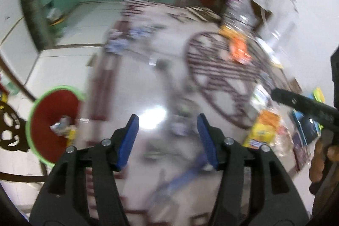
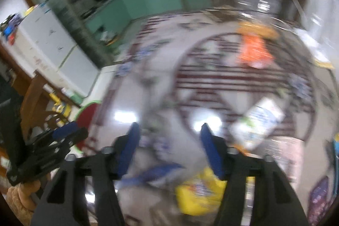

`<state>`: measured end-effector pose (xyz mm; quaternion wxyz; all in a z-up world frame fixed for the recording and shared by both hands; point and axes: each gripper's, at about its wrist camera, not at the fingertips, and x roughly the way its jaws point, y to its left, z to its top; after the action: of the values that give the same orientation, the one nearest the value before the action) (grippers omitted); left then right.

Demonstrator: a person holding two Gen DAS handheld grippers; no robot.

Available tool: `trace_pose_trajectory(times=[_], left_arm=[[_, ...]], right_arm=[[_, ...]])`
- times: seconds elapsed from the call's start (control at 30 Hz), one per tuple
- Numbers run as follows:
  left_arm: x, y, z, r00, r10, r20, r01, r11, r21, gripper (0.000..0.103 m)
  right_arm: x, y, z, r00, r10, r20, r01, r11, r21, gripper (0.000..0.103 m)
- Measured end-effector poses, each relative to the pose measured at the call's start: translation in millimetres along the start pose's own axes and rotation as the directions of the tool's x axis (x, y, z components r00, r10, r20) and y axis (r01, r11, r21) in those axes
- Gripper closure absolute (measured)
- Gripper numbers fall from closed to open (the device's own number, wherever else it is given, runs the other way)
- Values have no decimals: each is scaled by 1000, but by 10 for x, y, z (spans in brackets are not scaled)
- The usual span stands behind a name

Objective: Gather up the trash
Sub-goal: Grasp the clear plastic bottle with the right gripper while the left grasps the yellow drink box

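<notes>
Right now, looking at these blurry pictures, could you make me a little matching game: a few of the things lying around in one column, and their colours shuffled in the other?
Things:
1. bin with trash inside
2. wrapper lying on the round floor pattern
3. packet nearest the right gripper
4. pads on the left gripper

Colours:
A. blue
B. orange
C. red with a green rim
D. yellow

Pairs: 1-C, 2-B, 3-D, 4-A
</notes>
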<state>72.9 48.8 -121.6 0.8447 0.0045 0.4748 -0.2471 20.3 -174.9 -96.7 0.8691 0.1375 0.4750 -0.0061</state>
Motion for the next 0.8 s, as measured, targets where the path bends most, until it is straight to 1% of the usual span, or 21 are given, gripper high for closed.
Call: trace_pose_trajectory(times=[0.07, 0.13, 0.2, 0.27, 0.33, 0.37, 0.43, 0.53, 0.7, 0.8], left_arm=[[96, -233, -19, 1000, -16, -10, 16, 1000, 10, 48], [154, -403, -28, 1000, -17, -10, 17, 1000, 15, 48], [191, -524, -35, 1000, -15, -6, 15, 1000, 12, 46], [226, -619, -42, 1000, -8, -3, 8, 1000, 6, 45], [255, -722, -50, 1000, -5, -5, 5, 1000, 4, 45], [266, -763, -43, 1000, -3, -7, 3, 1000, 6, 45], [289, -869, -49, 1000, 1, -14, -1, 1000, 14, 45], [295, -990, -55, 1000, 8, -17, -8, 999, 36, 45], [339, -1080, -11, 999, 33, -19, -32, 999, 41, 44], [357, -1125, 9, 999, 46, -20, -45, 998, 47, 44]], right_arm=[[-31, -330, -72, 1000, -25, -16, 26, 999, 45, 61], [-26, -674, -189, 998, -44, -50, 49, 994, 99, 61], [17, -908, -302, 994, -55, -92, 67, 990, 125, 61], [84, -1060, -401, 990, -53, -132, 71, 988, 134, 61], [132, -1170, -459, 987, -40, -154, 61, 988, 140, 61], [133, -1187, -472, 987, -44, -158, 65, 989, 132, 62], [96, -1276, -489, 987, -36, -160, 57, 989, 134, 62], [27, -1391, -519, 989, 14, -149, 11, 987, 163, 62], [75, -1459, -561, 981, 50, -189, -20, 987, 158, 62], [107, -1511, -570, 978, 70, -197, -34, 983, 181, 61]])
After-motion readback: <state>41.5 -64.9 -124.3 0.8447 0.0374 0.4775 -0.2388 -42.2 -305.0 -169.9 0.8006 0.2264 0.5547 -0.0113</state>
